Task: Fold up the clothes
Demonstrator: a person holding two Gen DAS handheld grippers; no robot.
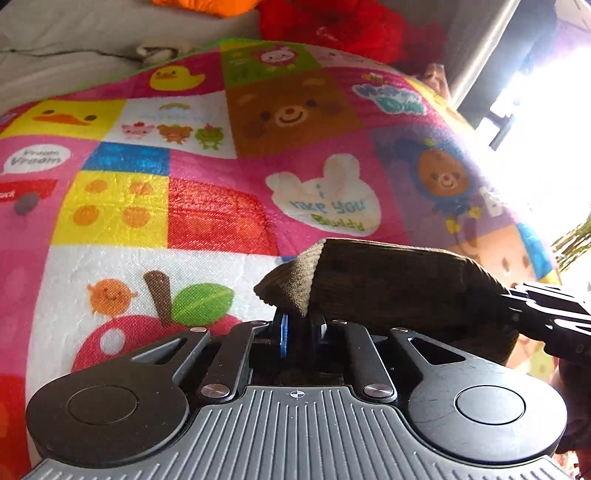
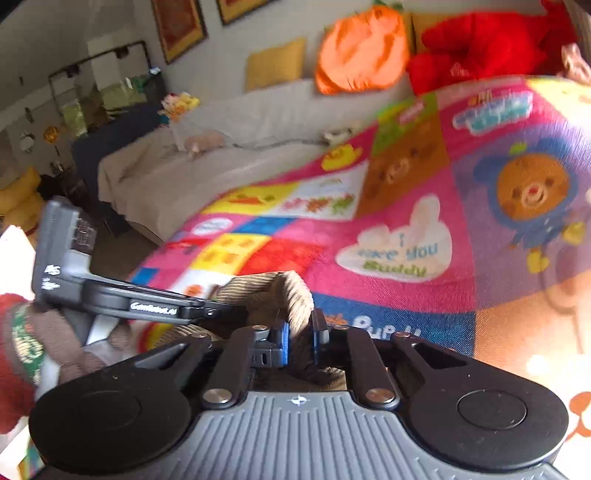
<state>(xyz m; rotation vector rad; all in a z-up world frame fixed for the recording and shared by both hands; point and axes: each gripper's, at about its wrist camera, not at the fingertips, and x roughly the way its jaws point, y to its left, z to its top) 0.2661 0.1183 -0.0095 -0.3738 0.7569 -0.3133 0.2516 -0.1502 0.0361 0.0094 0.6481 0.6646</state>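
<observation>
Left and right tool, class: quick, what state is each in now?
Left tool: closed on the brown corduroy garment.
Right tool: closed on the same garment.

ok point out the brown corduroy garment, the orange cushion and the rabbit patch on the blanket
brown corduroy garment (image 1: 388, 280): left wrist view, on its ribbed upper fold
orange cushion (image 2: 360, 51): right wrist view, on its middle
rabbit patch (image 1: 325, 199): left wrist view, on the white body above the lettering

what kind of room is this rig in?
Most likely a home living room or bedroom. A cartoon blanket covers the work surface, a cloth-draped couch or daybed with a yellow cushion stands behind it, and framed pictures hang on the wall.
</observation>
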